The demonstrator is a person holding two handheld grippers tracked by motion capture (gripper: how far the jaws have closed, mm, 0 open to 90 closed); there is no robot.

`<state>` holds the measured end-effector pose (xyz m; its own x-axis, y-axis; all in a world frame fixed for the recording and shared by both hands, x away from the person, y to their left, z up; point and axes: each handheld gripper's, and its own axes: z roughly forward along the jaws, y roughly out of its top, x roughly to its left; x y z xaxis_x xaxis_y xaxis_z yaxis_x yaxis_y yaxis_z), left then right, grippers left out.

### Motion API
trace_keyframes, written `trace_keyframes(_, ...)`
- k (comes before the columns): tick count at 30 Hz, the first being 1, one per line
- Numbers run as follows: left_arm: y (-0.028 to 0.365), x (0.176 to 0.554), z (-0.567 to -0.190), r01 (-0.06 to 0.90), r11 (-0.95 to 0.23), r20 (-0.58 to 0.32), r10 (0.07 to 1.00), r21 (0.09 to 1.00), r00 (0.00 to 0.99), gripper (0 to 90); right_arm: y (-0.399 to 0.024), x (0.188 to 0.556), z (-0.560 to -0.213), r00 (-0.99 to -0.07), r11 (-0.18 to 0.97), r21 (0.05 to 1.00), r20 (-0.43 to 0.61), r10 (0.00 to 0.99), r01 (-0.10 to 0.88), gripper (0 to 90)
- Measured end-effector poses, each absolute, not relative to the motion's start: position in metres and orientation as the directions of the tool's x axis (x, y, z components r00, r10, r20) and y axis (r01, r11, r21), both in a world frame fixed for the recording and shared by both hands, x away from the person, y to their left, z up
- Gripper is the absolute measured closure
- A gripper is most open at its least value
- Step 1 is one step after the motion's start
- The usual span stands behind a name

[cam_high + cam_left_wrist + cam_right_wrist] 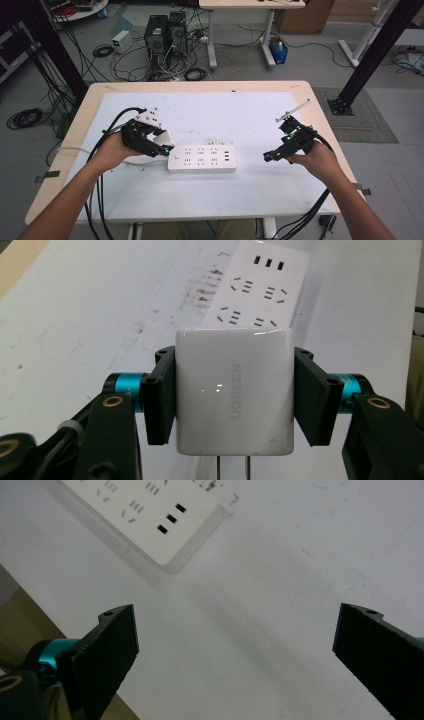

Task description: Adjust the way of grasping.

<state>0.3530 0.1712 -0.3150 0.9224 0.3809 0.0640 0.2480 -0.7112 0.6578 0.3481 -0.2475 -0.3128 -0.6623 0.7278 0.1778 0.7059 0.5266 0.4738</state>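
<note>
White charger (234, 392) in left gripper (235, 395), seemingly above power strip (202, 158).

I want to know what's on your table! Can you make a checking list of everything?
Surface: white sheet on a wooden table; brown smudges.
Job's things: power strip lying flat; white charger, prongs showing.
Clutter: nothing seen.
Grippers: left gripper shut on charger; right gripper open, holding nothing.
Cables: black cables trail from both grippers.
Surroundings: computer towers, tangled wires, another table behind.
</note>
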Motion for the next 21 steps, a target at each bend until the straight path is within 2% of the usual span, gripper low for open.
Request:
trace_keyframes(5,0.162,0.352,-0.317,0.213,-0.705,0.061,0.341,0.676,0.938,42.7,-0.244,0.348,-0.313,-0.624,0.465,0.480,0.252,0.739,0.744,3.8)
trace_keyframes(11,0.151,0.352,-0.319,0.162,-0.699,0.081,0.301,0.696,0.950,42.7,-0.245,0.349,-0.315,-0.566,0.344,0.505,0.395,0.723,0.792,3.8)
trace_keyframes(21,0.129,0.350,-0.320,0.106,-0.692,0.109,0.259,0.714,0.960,42.7,-0.243,0.348,-0.315,-0.521,0.261,0.506,0.483,0.704,0.822,3.8)
